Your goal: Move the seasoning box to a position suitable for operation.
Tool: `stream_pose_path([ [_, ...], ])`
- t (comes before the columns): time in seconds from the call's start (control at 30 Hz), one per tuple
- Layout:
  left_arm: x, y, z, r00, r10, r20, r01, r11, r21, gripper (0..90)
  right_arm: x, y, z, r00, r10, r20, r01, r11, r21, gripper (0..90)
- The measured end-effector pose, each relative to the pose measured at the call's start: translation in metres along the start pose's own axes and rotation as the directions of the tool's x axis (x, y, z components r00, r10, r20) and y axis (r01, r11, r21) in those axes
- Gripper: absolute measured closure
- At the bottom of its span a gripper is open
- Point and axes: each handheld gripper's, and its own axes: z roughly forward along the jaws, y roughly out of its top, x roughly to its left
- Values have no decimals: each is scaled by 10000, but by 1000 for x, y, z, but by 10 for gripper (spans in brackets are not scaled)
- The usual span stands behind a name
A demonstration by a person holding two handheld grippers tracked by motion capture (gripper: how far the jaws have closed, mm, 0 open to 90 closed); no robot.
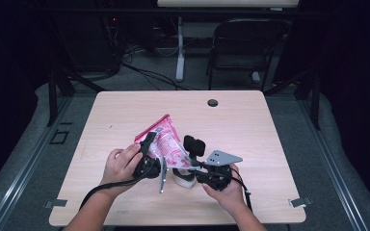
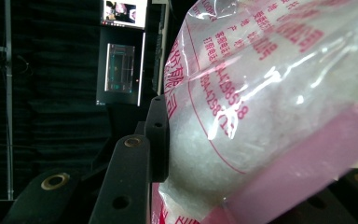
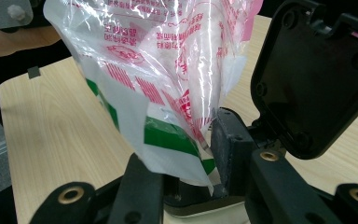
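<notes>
Your bag [image 1: 163, 139] is a clear plastic pouch with a pink band and red print, and in the high view you hold it tilted above the near middle of the wooden table [image 1: 250, 120]. In the left gripper view the film [image 2: 261, 93] looks stretched over a whitish, powdery filling, with red characters and digits running across it and glare streaking the surface. In the right gripper view the lower end of the bag [image 3: 168, 93] shows white panels with green blocks and red stripes, and the film is creased and wrinkled.

Your left gripper [image 1: 148, 153] has the bag between its jaws, partly open around the bulk; one black pad [image 2: 159, 135] lies flat against the film, so it grips the bag. Your right gripper [image 1: 192, 161] has its jaws partly apart with the bag's lower corner hanging between them; one pad [image 3: 226, 149] sits just beside the film, and you cannot tell for sure from that view whether both pads press on it.

The other left jaw is hidden behind the bag in the left gripper view. A white thing [image 1: 184, 178] sits on the table under the bag and between your hands, too covered to name. The print is too small or glared to read. The bag's top edge is cut off in both gripper views.
</notes>
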Motion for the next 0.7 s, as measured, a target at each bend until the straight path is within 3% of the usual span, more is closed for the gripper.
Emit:
stream_pose_path([
  [0.4, 0, -7, 4, 9998, -159, 110, 157, 9997, 174, 691, 0, 3, -5, 10000, -21, 72, 22, 9998, -211, 691],
  [0.7, 0, -10, 5, 9996, -249, 137, 247, 9995, 214, 692, 1, 6, -8, 9999, -109, -62, 108, 9998, -163, 766],
])
